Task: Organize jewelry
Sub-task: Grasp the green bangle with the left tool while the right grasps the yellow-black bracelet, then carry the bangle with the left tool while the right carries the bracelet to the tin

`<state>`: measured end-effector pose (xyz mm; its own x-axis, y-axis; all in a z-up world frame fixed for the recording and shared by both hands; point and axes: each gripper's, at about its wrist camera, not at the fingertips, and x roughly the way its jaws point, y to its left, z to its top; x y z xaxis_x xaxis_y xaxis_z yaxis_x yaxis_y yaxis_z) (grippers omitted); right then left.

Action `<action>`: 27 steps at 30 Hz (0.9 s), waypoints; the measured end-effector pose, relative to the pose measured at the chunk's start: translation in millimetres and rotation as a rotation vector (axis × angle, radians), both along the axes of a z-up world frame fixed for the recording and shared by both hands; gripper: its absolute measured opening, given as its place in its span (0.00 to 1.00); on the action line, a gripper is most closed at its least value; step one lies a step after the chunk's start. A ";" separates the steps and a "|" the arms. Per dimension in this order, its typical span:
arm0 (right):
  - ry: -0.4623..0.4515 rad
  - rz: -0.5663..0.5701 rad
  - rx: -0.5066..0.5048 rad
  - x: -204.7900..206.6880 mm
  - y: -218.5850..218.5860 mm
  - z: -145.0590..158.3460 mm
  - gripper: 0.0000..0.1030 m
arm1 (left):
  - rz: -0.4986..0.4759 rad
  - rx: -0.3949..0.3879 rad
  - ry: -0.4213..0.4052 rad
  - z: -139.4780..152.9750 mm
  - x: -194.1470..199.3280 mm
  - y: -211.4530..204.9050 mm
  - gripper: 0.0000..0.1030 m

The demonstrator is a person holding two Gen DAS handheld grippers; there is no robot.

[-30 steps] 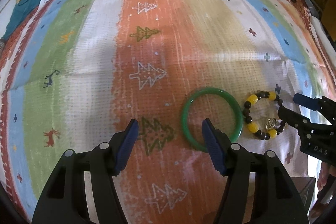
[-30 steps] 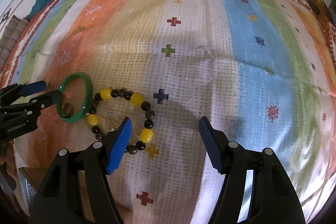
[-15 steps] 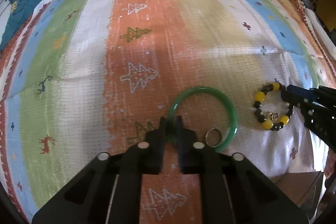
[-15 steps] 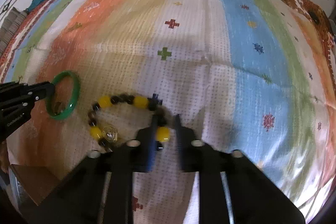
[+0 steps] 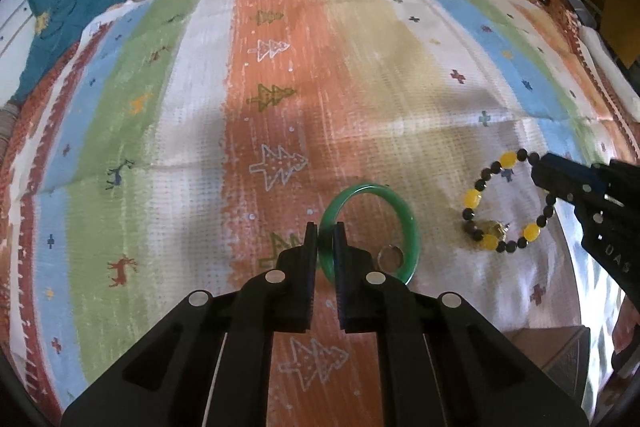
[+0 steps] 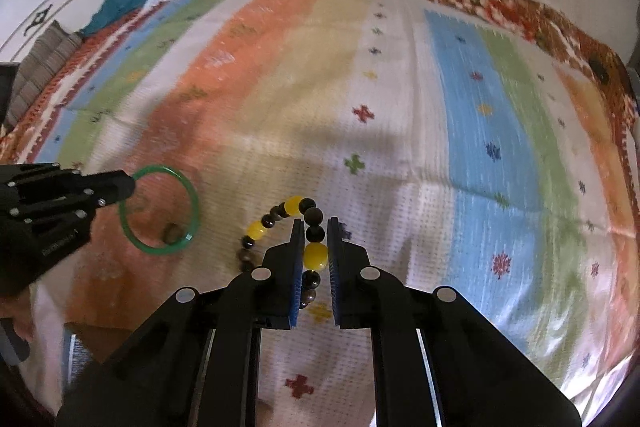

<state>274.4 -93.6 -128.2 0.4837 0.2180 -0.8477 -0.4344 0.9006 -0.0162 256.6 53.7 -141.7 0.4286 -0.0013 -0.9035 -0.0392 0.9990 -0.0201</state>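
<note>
the striped cloth (image 5: pixel 280 47) fills both views and lies as it did a second ago; a teal garment (image 5: pixel 72 3) sits bunched at its far corner. what changed is the tools. the left gripper (image 5: pixel 326 239), wide open over the green bangle (image 5: pixel 408 223) a second ago, now has its jaws clamped on the bangle's near-left rim. the right gripper (image 6: pixel 313 251), also open then, is now closed on the yellow-and-dark bead bracelet (image 6: pixel 294 207), a yellow bead pinched between the pads. both pieces look tilted, seemingly lifting off the cloth. a small ring (image 5: pixel 390 255) lies inside the bangle's loop, ungripped. my reading: both pickups are done, carrying comes next, and the ring remains to collect.
</note>
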 end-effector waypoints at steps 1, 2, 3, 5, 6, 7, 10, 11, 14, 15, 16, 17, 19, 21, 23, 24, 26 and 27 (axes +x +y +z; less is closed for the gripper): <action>-0.006 0.003 0.002 -1.0 2.0 2.2 0.12 | -0.001 0.007 -0.007 2.1 -0.3 -1.6 0.07; -0.010 0.004 0.005 -2.4 2.9 4.8 0.12 | -0.002 0.012 -0.013 5.3 -1.9 -2.7 0.07; -0.012 0.005 0.009 -3.2 3.4 6.6 0.12 | -0.001 0.011 -0.018 8.2 -3.2 -2.9 0.08; -0.020 0.011 0.015 -7.1 4.7 11.0 0.12 | 0.001 0.006 -0.028 13.8 -5.5 -2.7 0.08; -0.026 0.013 0.016 -8.9 5.4 13.0 0.12 | 0.002 0.003 -0.034 16.5 -6.7 -3.0 0.08; -0.030 0.013 0.018 -10.2 5.6 14.2 0.12 | 0.003 0.002 -0.038 19.2 -8.1 -3.4 0.08; -0.038 0.011 0.026 -14.9 6.2 19.3 0.12 | 0.008 -0.004 -0.051 27.2 -13.1 -3.6 0.08; -0.040 0.011 0.030 -15.9 5.9 20.9 0.12 | 0.010 -0.008 -0.054 29.8 -14.7 -3.5 0.08; -0.046 0.013 0.040 -20.7 6.0 26.4 0.12 | 0.012 -0.016 -0.062 36.7 -20.7 -4.6 0.08; -0.047 0.015 0.044 -22.7 6.2 28.1 0.12 | 0.011 -0.019 -0.064 38.6 -22.2 -5.1 0.08; -0.051 0.016 0.047 -25.2 6.4 30.3 0.12 | 0.010 -0.022 -0.069 41.3 -24.1 -6.2 0.08; -0.059 0.018 0.042 -27.3 7.1 31.8 0.12 | 0.009 -0.024 -0.072 43.0 -25.2 -7.4 0.08; -0.089 0.029 0.013 -32.4 9.5 34.9 0.12 | 0.003 -0.029 -0.069 45.2 -27.1 -9.6 0.08; -0.088 0.031 0.022 -35.2 8.7 37.2 0.12 | 0.000 -0.029 -0.071 48.0 -29.5 -12.1 0.08; -0.091 0.030 0.026 -37.9 7.9 39.7 0.12 | -0.005 -0.034 -0.074 50.9 -31.7 -14.2 0.08; -0.093 0.030 0.029 -39.5 8.0 41.3 0.12 | -0.008 -0.035 -0.078 53.2 -32.9 -15.9 0.08; -0.097 0.032 0.039 -43.0 7.4 45.6 0.12 | -0.015 -0.034 -0.086 57.2 -35.8 -18.5 0.08; -0.099 0.032 0.044 -45.3 7.2 48.0 0.12 | -0.019 -0.032 -0.089 58.8 -36.6 -20.1 0.08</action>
